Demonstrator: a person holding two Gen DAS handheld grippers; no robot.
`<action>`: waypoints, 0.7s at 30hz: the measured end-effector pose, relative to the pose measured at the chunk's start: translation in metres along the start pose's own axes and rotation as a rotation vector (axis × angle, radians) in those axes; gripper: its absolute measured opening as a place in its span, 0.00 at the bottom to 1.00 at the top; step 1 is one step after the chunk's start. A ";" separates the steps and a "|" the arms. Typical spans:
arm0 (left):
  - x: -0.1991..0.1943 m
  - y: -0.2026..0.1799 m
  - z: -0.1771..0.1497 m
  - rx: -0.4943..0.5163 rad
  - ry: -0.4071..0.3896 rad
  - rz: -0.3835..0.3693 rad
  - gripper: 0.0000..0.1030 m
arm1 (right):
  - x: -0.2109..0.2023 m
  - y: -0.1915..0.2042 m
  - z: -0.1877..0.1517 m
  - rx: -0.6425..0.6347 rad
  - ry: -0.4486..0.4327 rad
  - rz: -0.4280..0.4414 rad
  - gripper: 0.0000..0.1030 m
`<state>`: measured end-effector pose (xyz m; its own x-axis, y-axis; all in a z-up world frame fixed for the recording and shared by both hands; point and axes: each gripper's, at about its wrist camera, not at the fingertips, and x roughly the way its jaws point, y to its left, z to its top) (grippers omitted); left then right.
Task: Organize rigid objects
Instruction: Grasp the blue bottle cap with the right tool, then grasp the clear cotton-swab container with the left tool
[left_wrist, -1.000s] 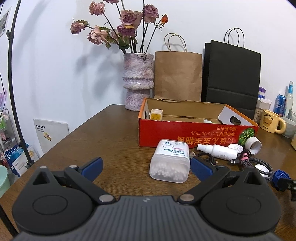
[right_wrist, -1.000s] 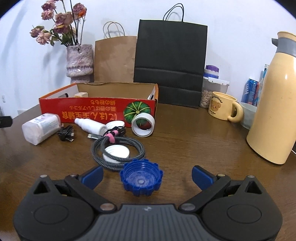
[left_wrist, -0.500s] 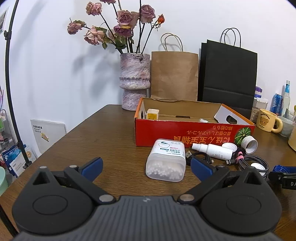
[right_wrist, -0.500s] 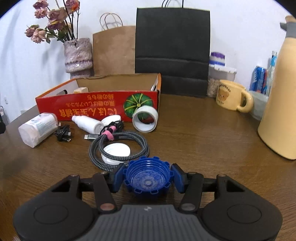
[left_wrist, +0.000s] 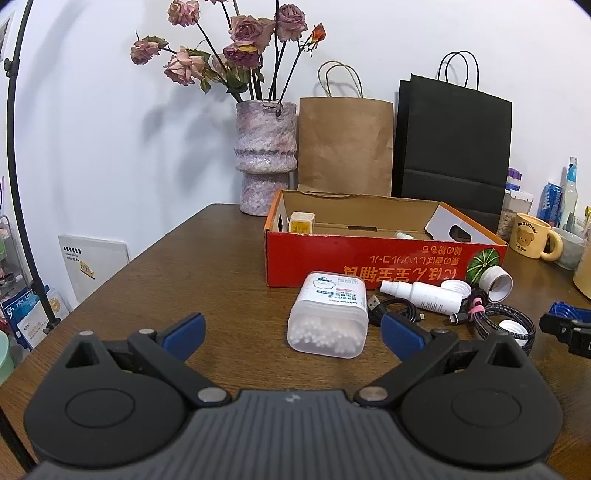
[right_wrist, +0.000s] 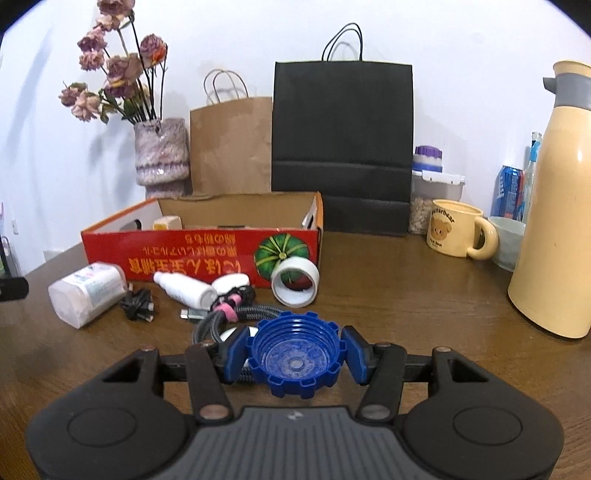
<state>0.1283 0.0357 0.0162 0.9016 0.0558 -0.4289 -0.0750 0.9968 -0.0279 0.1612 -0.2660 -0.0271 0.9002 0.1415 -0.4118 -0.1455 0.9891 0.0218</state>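
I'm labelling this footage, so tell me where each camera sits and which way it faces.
Left wrist: on the left claw, open, facing the cotton swab box and red carton.
Right wrist: on the right claw, shut on the blue cap, facing the carton and black bag.
Shared: carton, swab box, spray bottle, vase.

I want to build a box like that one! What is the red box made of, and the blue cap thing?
The red box looks like cardboard: brown, matte inside walls, printed glossy red outside. The blue cap looks like hard molded plastic: slightly shiny, with ridged threads inside and notched edges.
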 end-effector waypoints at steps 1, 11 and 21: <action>0.002 0.000 0.001 -0.003 0.006 -0.002 1.00 | 0.001 0.001 0.001 -0.001 -0.006 0.002 0.52; 0.018 0.002 0.016 -0.023 0.024 0.014 1.00 | 0.013 0.018 0.008 -0.026 -0.044 0.026 0.52; 0.056 -0.010 0.028 0.001 0.070 0.040 1.00 | 0.031 0.027 0.017 -0.032 -0.061 0.041 0.52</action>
<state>0.1912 0.0305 0.0177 0.8657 0.0916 -0.4921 -0.1102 0.9939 -0.0089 0.1925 -0.2345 -0.0240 0.9165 0.1855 -0.3544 -0.1953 0.9807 0.0083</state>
